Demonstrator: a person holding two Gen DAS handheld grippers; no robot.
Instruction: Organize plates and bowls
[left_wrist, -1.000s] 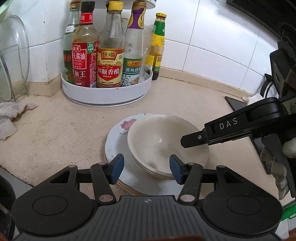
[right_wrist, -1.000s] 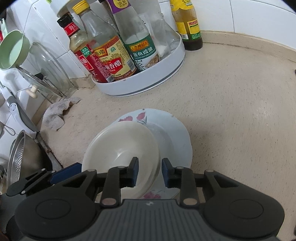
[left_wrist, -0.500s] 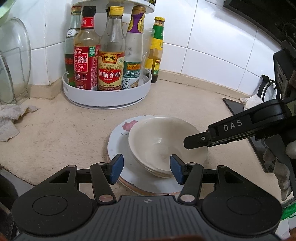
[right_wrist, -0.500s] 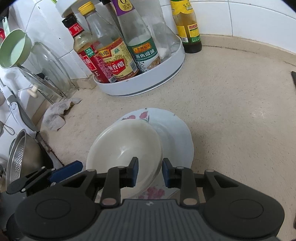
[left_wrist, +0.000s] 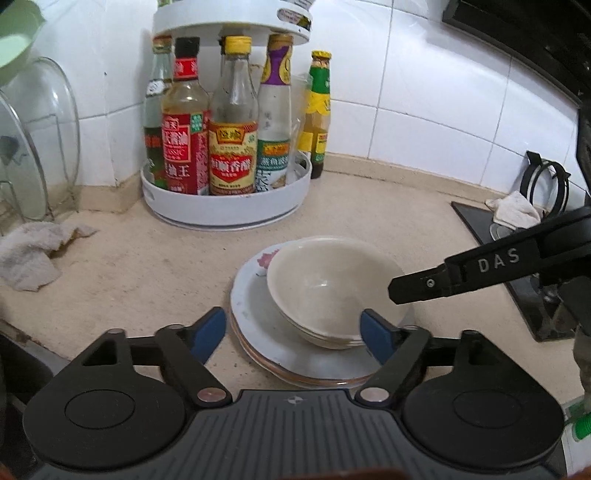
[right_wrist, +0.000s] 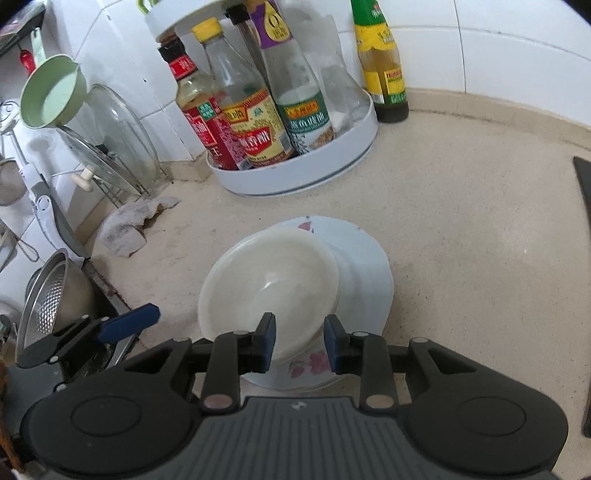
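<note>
Step in hand, as I read it: stacking is done or nearly done. The bowls (left_wrist: 334, 291) sit nested on the plates (left_wrist: 258, 332), mid-counter, in front of the white bottle tray (left_wrist: 225, 206). The bowl stack sits off-centre on the plates, toward the sink side in the right wrist view.

Left gripper (left_wrist: 293, 332): jaws have just been opening and now stand wide, blue pads either side of the near rim of the plates and bowls. No pad presses on anything that I can see, so it is released and holds nothing.

Right gripper (right_wrist: 300, 341): jaws narrow, a small gap between the pads. The near edge of the bowls shows through that gap, but the pads do not visibly pinch the rim; from the left wrist view its finger hangs over the right rim of the top bowl, seemingly clear of it. Reads as loose, not grasping.

Next move, my guess: either both grippers back off and the stack stays put, or the left one closes on the plate edge to carry the whole pile. A carry calls for a low, level grip under the plate rim, since the off-centre bowls could slide.

Rag (left_wrist: 29, 251) lies far left near the lid rack (left_wrist: 33, 155), well apart from the stack.
</note>
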